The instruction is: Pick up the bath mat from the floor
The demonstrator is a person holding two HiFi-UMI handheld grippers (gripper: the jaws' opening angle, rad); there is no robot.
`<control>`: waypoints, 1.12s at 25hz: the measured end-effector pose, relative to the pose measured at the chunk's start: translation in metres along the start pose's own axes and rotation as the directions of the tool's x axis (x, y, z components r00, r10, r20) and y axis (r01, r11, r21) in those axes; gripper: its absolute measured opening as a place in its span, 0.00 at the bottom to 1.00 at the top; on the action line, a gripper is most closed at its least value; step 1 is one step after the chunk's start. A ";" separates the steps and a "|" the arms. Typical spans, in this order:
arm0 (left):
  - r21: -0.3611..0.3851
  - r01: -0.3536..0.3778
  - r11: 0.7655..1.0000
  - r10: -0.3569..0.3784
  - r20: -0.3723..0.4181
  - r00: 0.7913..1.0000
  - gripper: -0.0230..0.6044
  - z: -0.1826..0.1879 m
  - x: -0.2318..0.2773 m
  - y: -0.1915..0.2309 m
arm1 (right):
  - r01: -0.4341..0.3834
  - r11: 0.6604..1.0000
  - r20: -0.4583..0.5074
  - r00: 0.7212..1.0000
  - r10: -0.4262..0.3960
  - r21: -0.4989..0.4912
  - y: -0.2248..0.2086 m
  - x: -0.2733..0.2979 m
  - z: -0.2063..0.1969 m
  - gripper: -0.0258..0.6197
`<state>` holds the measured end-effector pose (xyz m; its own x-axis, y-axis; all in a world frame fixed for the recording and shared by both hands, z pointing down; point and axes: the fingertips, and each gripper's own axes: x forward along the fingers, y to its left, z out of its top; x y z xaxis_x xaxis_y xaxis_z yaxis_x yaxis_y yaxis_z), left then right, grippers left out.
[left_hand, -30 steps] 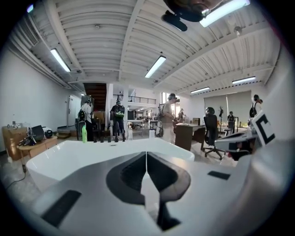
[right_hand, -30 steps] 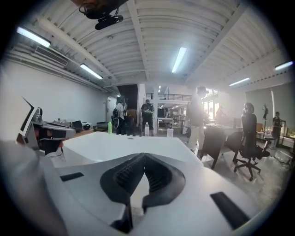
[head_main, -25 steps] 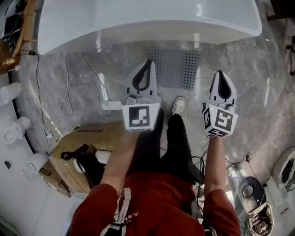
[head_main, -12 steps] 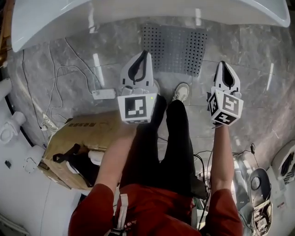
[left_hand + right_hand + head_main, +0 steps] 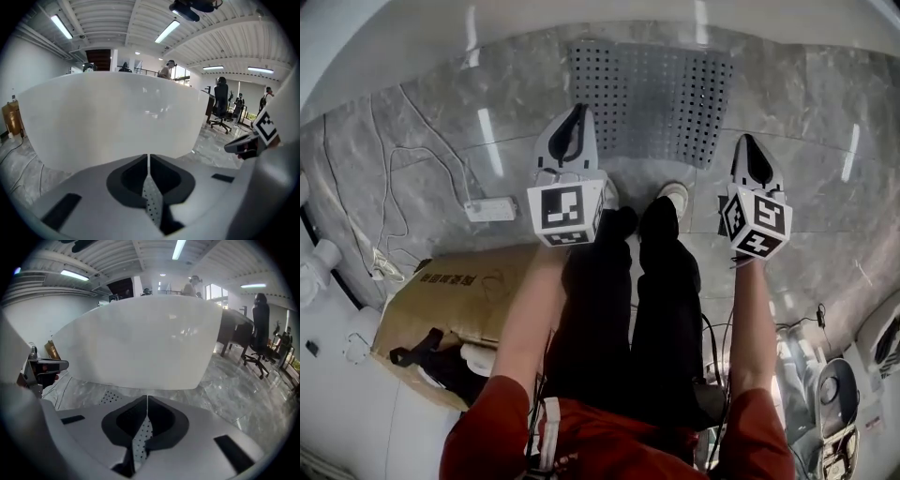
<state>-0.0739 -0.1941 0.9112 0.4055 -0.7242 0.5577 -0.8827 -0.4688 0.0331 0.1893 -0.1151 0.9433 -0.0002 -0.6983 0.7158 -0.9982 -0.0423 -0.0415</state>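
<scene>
The person is standing on the grey marble floor w/ 2 grippers held out in front, 1 per hand. The L gripper is showing its jaws pressed together, tips meeting w/ nothing between them. The R gripper is doing the same: jaws together, nothing gripped.

The bath mat is lying flat on the floor, grey w/ rows of dark holes at its L and R ends, just in front of the person's shoes and beside the white bathtub. Both grippers are hovering over its near edge, the L one by its L end, the R one just off its R end; neither is touching it. In the R gripper view the mat's dotted surface is peeking out below the tub wall.

A cardboard box is sitting at the person's L, near a white power strip w/ cables trailing over the floor.
</scene>
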 end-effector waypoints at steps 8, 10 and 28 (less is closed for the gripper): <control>0.008 -0.001 1.000 0.002 -0.058 0.998 0.06 -0.089 0.058 0.009 | -0.005 0.998 -0.054 0.999 0.001 -0.062 -0.004 0.067 -0.070 0.06; 0.010 0.003 1.000 -0.002 -0.081 0.997 0.06 -0.111 0.070 0.012 | 0.005 0.998 -0.055 0.998 -0.009 -0.057 -0.008 0.084 -0.083 0.06; -0.003 -0.071 0.997 0.068 -0.268 0.961 0.51 -0.263 0.156 0.048 | 0.066 0.997 -0.147 0.987 -0.071 -0.039 -0.047 0.198 -0.190 0.48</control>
<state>-0.1157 -0.1969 1.2179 0.2662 -0.5919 0.7608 -0.9100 -0.4146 -0.0042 0.2250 -0.1154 1.2198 0.0622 -0.5806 0.8118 -0.9976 -0.0602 0.0334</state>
